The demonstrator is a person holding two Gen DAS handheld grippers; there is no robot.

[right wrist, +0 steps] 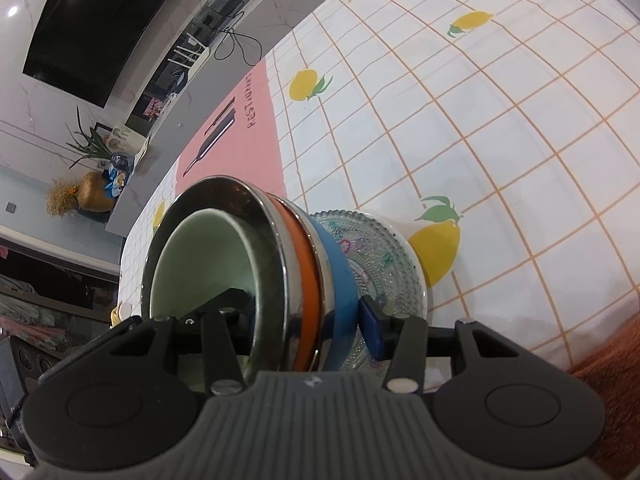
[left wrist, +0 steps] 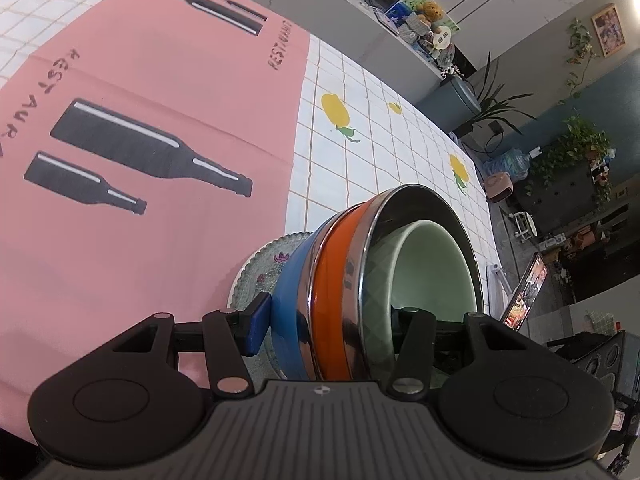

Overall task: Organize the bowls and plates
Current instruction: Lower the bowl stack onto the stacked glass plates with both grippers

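So the left gripper [left wrist: 332, 320] is clamped across a nested stack: its blue pad [left wrist: 257, 322] is pressed against the blue bowl [left wrist: 289, 280] on the outside, while the other finger is tucked inside the green bowl [left wrist: 424, 264]. Same deal on the right gripper [right wrist: 308, 322], mirrored — one finger is set inside the green bowl [right wrist: 208, 256] and the blue pad [right wrist: 370, 330] is pushed up against the blue bowl [right wrist: 340, 276]. Both sets of jaws are closed on the stack from opposite sides.

The stack itself is made up of the green bowl innermost, then a steel bowl [left wrist: 440, 216], an orange bowl [left wrist: 336, 268] and the blue one, with steel rims seen between the colours. Under all that a beaded glass plate [left wrist: 256, 276] with small flower prints is seen, and a white plate [right wrist: 404, 240] is peeking out beneath it. Whether the pile is resting on the table or lifted can't be told.

Everything is placed over a white lemon-print tablecloth [right wrist: 500, 120], right next to a pink mat [left wrist: 140, 80] printed with black bottles.
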